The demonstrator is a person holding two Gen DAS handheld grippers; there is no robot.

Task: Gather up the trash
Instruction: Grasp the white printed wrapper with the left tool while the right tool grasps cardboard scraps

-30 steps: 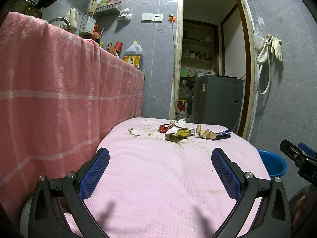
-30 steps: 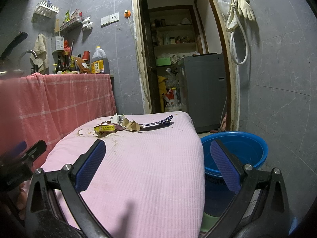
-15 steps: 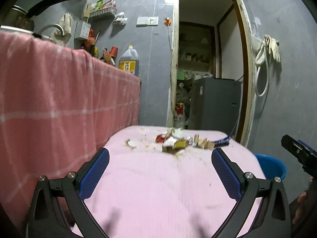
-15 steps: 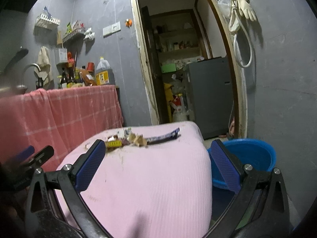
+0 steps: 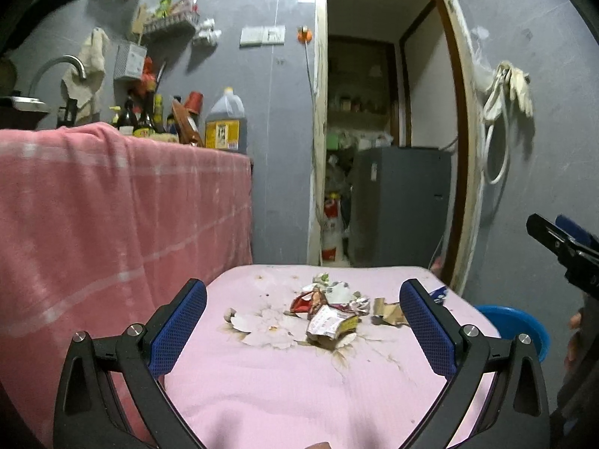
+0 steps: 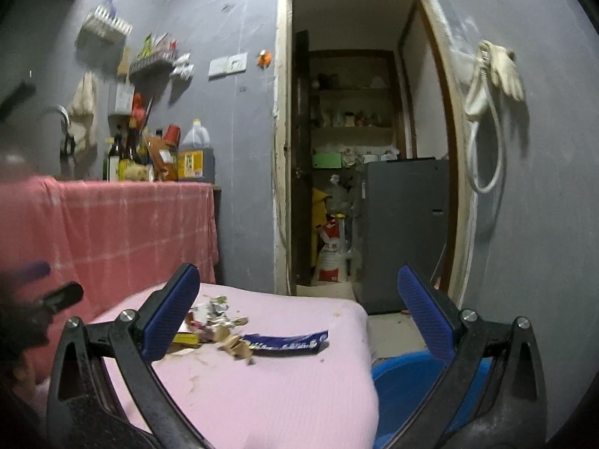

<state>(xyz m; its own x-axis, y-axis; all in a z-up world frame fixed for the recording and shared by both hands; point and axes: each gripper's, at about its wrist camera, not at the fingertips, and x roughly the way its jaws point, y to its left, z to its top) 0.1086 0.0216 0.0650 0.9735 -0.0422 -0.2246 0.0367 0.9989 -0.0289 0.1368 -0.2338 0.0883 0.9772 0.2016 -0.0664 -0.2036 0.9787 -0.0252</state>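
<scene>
my tabletop (image 5: 299, 393) under a stained pink cloth, heap of crumpled wrappers (image 5: 329, 314) near its far end, blue wrapper (image 6: 284, 344) flat beside torn cardboard bits (image 6: 230, 340)

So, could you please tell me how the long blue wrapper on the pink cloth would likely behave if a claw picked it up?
The blue wrapper lies flat and thin, so it is probably very light and floppy, drooping from one pinched end. Its surface looks glossy, so it may slip between the pads. Pushed, it would likely slide over the pink cloth rather than roll.

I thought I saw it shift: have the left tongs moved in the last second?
Yes. The left tongs have moved forward toward the trash pile, which now lies between their tips; the pink towel sits lower in view.
</scene>
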